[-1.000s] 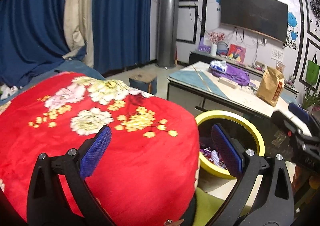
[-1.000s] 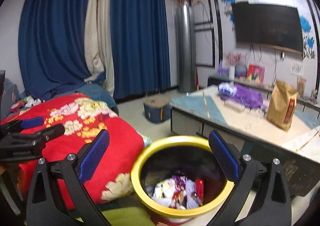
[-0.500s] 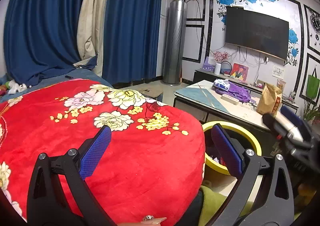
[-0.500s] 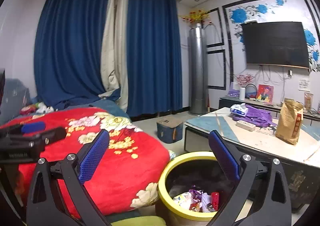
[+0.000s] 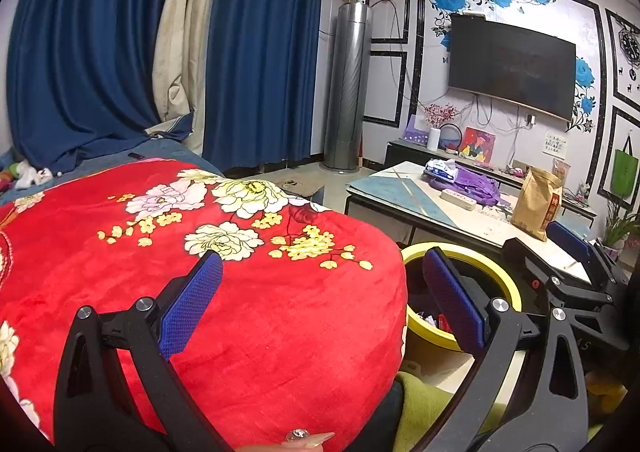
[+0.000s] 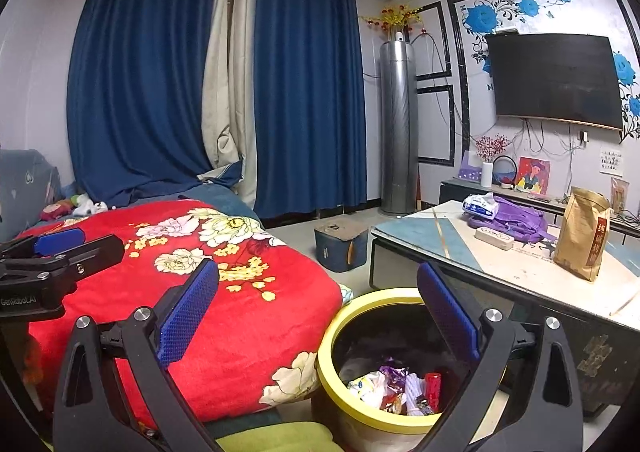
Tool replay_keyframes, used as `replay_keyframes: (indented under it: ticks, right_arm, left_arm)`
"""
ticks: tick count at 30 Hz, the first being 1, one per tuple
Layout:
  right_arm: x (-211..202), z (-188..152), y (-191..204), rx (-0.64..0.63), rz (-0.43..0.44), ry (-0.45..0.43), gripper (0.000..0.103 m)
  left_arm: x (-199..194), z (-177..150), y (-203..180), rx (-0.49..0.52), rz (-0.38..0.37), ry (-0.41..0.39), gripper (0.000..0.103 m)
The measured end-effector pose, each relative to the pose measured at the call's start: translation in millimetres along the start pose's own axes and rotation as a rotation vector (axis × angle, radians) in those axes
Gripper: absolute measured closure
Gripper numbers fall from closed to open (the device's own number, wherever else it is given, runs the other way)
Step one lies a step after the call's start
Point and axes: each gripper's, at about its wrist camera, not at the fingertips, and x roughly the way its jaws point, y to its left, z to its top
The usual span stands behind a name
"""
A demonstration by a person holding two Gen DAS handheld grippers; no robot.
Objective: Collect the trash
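Both grippers have risen and tipped back over the last second — the bin, which filled the lower half of the right wrist view then, now sits low in the frame, with the curtains and ceiling showing above it. That yellow-rimmed trash bin (image 6: pixel 340 326) stands on the floor between the bed's red floral blanket (image 6: pixel 224 292) and the low table (image 6: pixel 524 272), and the trash (image 6: pixel 400 388) already gathered — crumpled wrappers in white, purple and red — lies at its bottom. The right gripper (image 6: pixel 318 312) hangs above and behind the bin with its blue pads spread wide and nothing between them. The left gripper (image 5: pixel 320 300) is likewise wide apart and empty, held over the blanket's edge, the bin's rim (image 5: pixel 460 252) just past its right pad; the right gripper shows at the far right of that view. Nothing that reads plainly as litter lies on the blanket within sight. On the table rest a brown paper bag (image 6: pixel 582 232), a purple cloth bundle (image 6: pixel 516 217), a white packet (image 6: pixel 480 203) and a power strip (image 6: pixel 494 238) — whether any of these counts as rubbish cannot be told. Judged from the empty grippers and the filled bin, a drop is complete and the pull-back looks like either a search for the next piece or the close of the job.
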Motion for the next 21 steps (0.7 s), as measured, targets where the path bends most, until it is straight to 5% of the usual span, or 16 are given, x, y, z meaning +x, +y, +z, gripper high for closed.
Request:
replay_keyframes:
  ticks: [21]
  right_arm:
    - [3.8,-3.3,-9.8,0.022,-0.012,0.017,0.006]
  left_arm:
    - [0.3,0.0,4.2,-0.005,0.005,-0.001,0.011]
